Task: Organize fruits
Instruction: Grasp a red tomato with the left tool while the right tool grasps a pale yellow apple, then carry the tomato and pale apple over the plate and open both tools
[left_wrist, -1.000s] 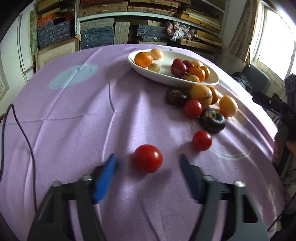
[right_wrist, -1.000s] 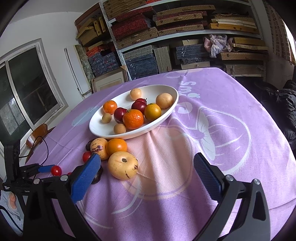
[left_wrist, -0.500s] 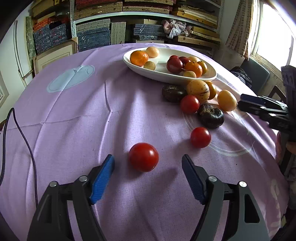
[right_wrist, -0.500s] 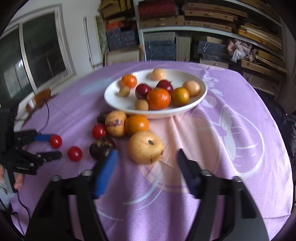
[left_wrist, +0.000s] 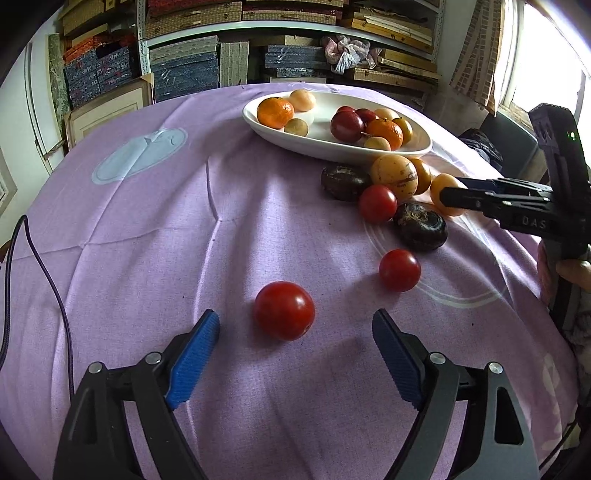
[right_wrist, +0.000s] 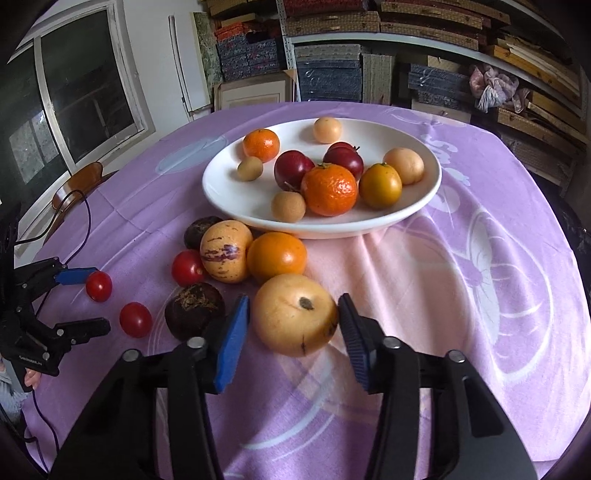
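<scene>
R gripper (right_wrist: 293, 325) closing on pear (right_wrist: 294, 314), pads barely touching so it may roll; L gripper (left_wrist: 295, 332) wide round tomato (left_wrist: 284, 310).

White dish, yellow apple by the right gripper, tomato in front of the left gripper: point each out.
White dish (right_wrist: 236, 195): right wrist view, bare inner floor.
Yellow apple (right_wrist: 291, 317): right wrist view, top face.
Tomato (left_wrist: 284, 310): left wrist view, centre.

only readable bits are "DAS" on the black body of the right gripper (left_wrist: 452, 197) and what looks like "Sm" printed on the purple tablecloth (right_wrist: 517, 258) near its far edge
</scene>
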